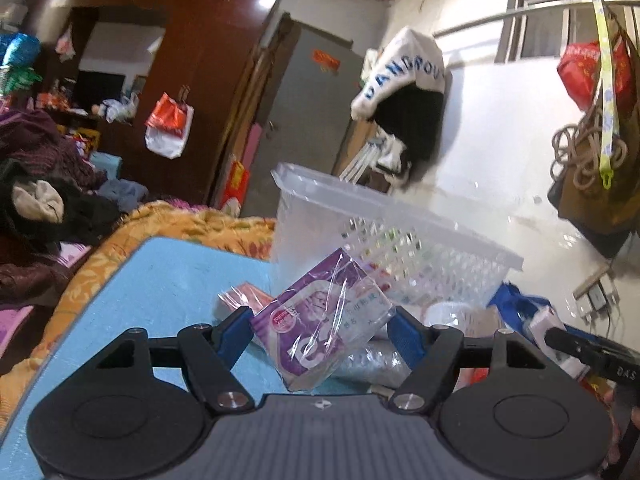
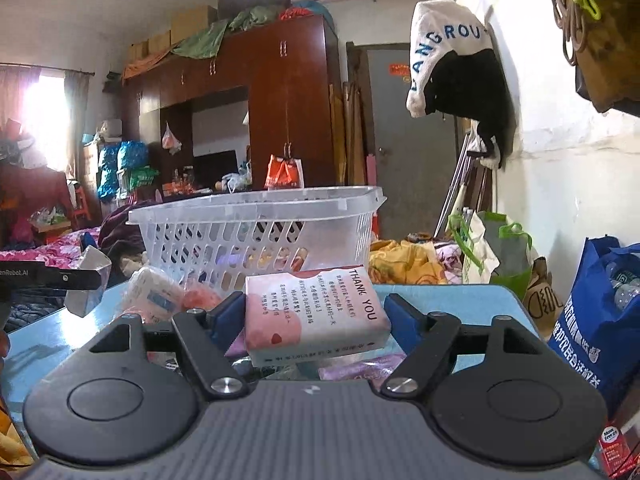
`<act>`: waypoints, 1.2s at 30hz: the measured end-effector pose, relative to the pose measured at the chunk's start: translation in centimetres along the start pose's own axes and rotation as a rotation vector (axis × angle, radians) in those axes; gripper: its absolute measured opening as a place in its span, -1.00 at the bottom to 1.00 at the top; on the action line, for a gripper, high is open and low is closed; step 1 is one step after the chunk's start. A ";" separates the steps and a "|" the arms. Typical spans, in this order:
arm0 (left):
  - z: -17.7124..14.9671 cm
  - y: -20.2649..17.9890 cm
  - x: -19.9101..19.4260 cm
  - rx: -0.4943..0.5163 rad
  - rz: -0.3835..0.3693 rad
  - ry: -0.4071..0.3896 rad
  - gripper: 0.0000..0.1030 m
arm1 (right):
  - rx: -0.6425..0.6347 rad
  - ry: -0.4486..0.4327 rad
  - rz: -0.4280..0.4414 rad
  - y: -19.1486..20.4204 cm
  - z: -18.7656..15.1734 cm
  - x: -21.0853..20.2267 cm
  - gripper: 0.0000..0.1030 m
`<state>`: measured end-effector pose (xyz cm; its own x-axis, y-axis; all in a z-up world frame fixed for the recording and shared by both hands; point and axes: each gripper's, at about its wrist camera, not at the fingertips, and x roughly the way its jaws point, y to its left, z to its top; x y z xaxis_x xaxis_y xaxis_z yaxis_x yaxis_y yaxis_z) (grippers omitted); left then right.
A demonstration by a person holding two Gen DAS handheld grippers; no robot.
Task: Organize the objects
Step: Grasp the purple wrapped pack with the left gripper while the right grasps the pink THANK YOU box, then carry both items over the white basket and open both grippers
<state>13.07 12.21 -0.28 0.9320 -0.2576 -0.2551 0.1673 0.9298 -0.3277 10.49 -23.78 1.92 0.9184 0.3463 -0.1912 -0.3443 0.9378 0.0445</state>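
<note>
Left claw (image 1: 322,330) clamps purple packet (image 1: 320,320) | right claw (image 2: 318,320) clamps pink box (image 2: 316,314)

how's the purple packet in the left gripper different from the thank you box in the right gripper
The purple packet is a crinkly clear-wrapped pack, tilted on a corner; the thank you box is a stiff pink-and-white carton, lying nearly level. The packet shows a round pink sticker, the box printed text. Both sit between blue gripper pads, near the clear basket.

walls: white | wardrobe (image 2: 256,112): dark wood | door (image 2: 412,140): grey | window (image 1: 560,24): barred, daylit
</note>
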 end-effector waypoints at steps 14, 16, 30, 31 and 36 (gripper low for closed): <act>7.9 -3.0 -1.8 0.115 -0.020 -0.108 0.48 | -0.029 -0.069 0.030 1.3 7.7 -1.4 0.51; 9.9 -3.6 -0.4 0.115 -0.027 -0.088 0.48 | -0.055 -0.058 0.020 1.8 9.6 0.2 0.51; 15.0 -7.1 11.0 0.164 0.068 0.149 0.48 | -0.173 0.168 -0.042 4.2 12.2 13.6 0.50; 14.7 -7.0 11.3 0.164 0.061 0.146 0.49 | -0.193 0.169 -0.050 4.4 11.9 13.8 0.50; 13.4 -7.1 12.6 0.197 0.099 0.150 0.95 | -0.202 0.132 -0.032 4.6 11.1 11.8 1.00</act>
<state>27.96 5.89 11.01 0.8913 -0.1849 -0.4140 0.1504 0.9820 -0.1147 21.92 -15.09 10.78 0.9007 0.2974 -0.3166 -0.3593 0.9197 -0.1584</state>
